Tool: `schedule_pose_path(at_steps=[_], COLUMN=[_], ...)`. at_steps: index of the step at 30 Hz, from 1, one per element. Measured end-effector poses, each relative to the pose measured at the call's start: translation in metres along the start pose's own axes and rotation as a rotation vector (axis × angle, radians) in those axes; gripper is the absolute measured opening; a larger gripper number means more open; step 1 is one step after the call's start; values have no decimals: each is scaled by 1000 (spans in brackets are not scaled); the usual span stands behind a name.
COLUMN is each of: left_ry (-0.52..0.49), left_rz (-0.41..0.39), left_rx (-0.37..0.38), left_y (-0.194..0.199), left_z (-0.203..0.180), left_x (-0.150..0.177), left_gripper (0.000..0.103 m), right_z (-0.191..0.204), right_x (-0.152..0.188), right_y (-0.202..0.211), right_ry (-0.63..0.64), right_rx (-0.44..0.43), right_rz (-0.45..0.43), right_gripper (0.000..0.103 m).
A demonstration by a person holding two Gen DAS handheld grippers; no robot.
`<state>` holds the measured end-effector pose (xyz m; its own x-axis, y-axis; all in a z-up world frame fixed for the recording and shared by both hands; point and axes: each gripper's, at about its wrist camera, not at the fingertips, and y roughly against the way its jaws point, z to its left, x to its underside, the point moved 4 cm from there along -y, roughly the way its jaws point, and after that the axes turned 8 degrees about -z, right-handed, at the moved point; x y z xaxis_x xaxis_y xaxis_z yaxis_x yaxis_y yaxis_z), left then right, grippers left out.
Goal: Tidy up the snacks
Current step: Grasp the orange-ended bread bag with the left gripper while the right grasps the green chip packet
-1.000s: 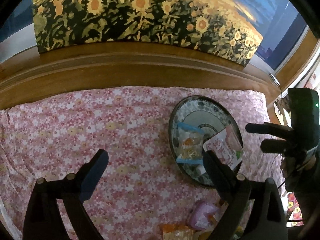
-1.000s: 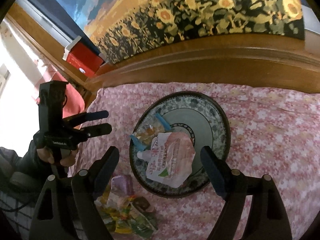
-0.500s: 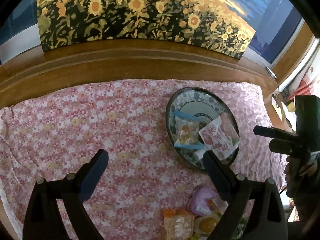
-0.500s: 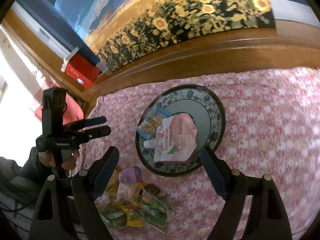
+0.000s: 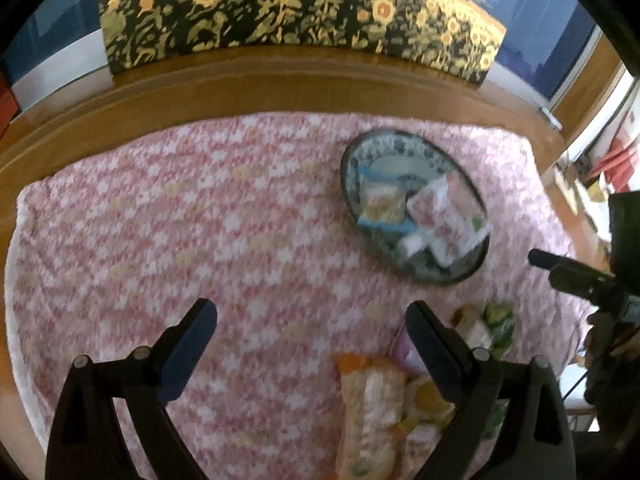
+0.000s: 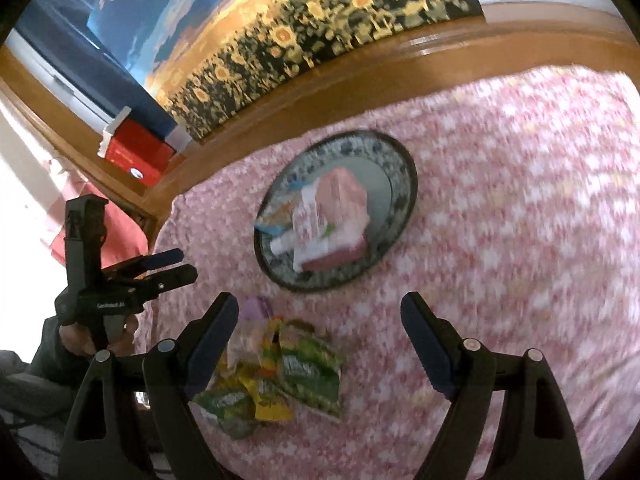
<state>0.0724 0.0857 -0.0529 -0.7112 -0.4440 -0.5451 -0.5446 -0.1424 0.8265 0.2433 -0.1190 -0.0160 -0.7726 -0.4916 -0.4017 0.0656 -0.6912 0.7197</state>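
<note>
A patterned plate (image 5: 360,152) (image 6: 404,160) sits on the pink floral cloth and holds a blue-edged snack packet (image 5: 378,204) and a pink-and-white pouch (image 5: 444,212) (image 6: 340,204). A pile of loose snack packets (image 5: 376,396) (image 6: 280,364) lies on the cloth in front of the plate. My left gripper (image 5: 312,332) is open and empty, above the cloth left of the pile. My right gripper (image 6: 320,324) is open and empty, over the pile and short of the plate. Each gripper shows in the other's view: the right gripper (image 5: 568,272), the left gripper (image 6: 168,266).
The pink floral cloth (image 5: 200,220) covers a wooden table whose rim (image 5: 240,84) runs behind it. A sunflower painting (image 5: 280,4) stands against the back. A red box (image 6: 136,152) sits on the wooden ledge at the far left.
Both grippers have pulled back and up from the plate, so the plate looks smaller and farther, and more of the snack pile has come into view. Both stay open.
</note>
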Motion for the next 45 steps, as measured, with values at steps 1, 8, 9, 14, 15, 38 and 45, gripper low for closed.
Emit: schedule_pose_path(at_steps=[1,8,9,14,15,38,45], left_ry=[-8,10,8,5,5,-82,-50], left_rz=[5,38,42,52,54,82,47], left_rx=[-10,-40,-47,-41,-33,20,16], left_y=[1,17,19,27,28,26,40], left_z=[0,10,10,8,6,-25,-14], left_x=[5,43,48,65,69,82,65], left_gripper=[98,98,98,98,98,39,39], right_z=[0,6,7,11,11,27,30], right_x=[5,30,33,47,49,58,54], right_y=[0,-3,-3,-5,-5,-19,-1], right_ry=[-9,-23,-20,2,5,53,29], right_rx=[-1,3,5,34,46,110,94], right_rz=[3,36,41,59,61,82,44], right_gripper=[85,85,85,85,85,34,34])
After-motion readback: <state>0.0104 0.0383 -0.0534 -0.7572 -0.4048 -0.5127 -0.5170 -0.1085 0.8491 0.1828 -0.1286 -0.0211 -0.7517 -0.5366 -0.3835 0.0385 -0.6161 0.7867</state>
